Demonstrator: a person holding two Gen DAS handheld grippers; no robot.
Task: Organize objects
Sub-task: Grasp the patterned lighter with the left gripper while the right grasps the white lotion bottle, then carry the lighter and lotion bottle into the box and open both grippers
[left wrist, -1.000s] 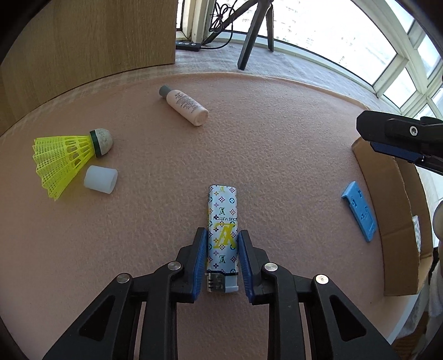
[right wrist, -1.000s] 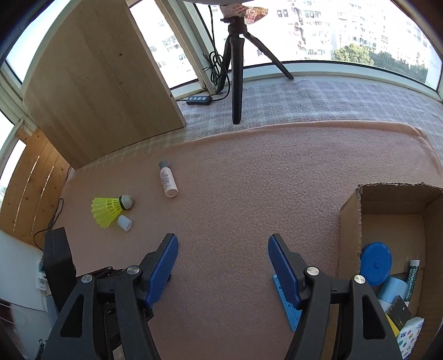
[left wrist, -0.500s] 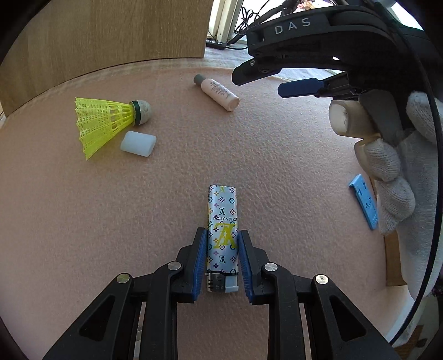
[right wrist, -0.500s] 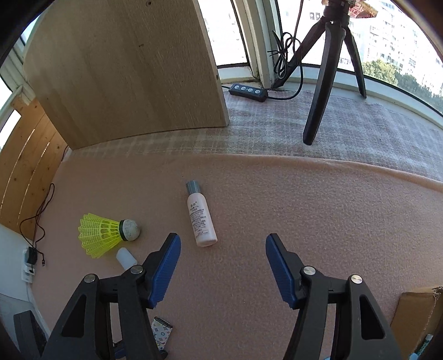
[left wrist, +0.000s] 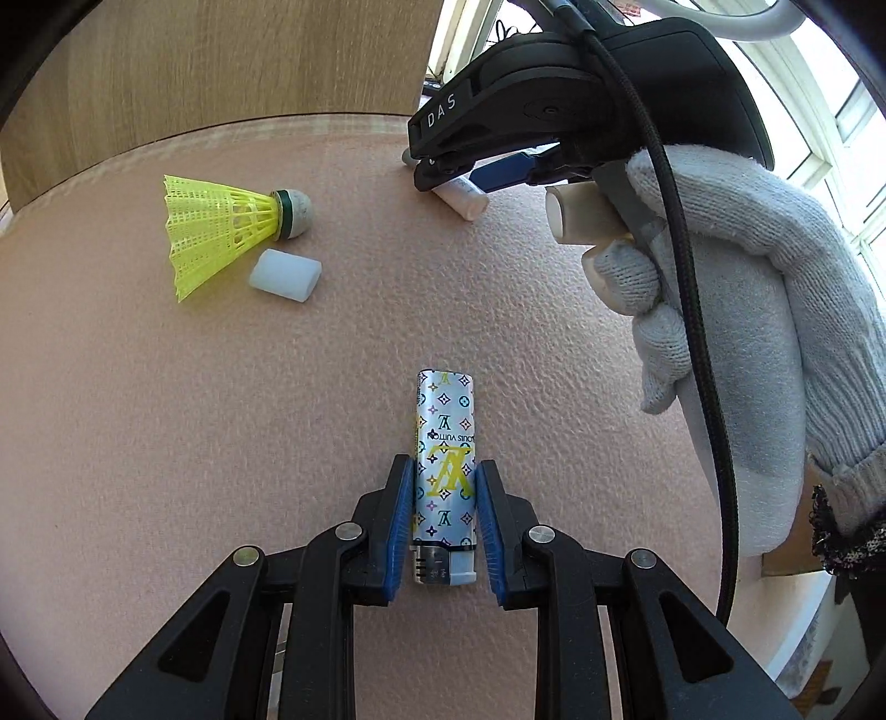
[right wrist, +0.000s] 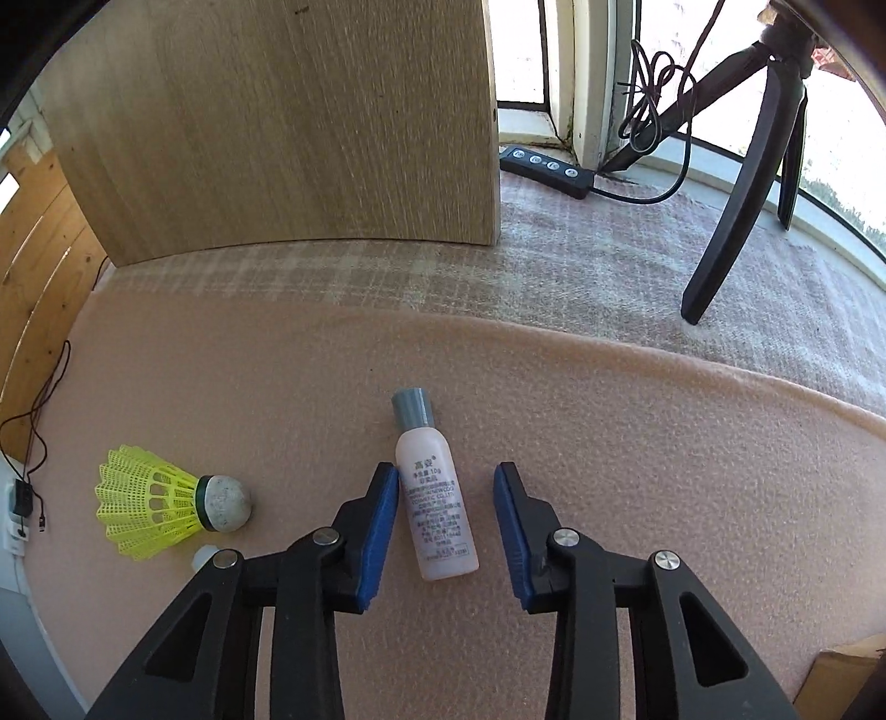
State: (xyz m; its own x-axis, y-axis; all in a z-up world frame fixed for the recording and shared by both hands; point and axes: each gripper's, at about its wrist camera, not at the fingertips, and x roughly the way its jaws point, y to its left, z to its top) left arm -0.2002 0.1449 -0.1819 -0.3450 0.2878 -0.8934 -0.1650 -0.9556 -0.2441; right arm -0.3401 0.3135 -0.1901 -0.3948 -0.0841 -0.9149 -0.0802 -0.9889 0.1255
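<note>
1. The right hand-held gripper (right wrist: 446,526) is closing, its pads not yet pressing the small lotion bottle (right wrist: 434,507) that lies between them on the pink worktop (right wrist: 637,443); the left pad looks nearer, so centre it first
2. Squeeze the bottle's body, not its grey cap (right wrist: 411,408)
3. Left hand-held gripper (left wrist: 446,520) is clamped on the patterned lighter (left wrist: 444,471); hold it steady
4. Avoid the yellow shuttlecock (right wrist: 166,509) left of the pads

A pink mat (right wrist: 609,443) lies over a pale checked cloth (right wrist: 554,266). Behind stand a wooden panel (right wrist: 288,127), sunlit windows (right wrist: 520,50), a black tripod (right wrist: 742,183) and a power strip (right wrist: 545,169).
</note>
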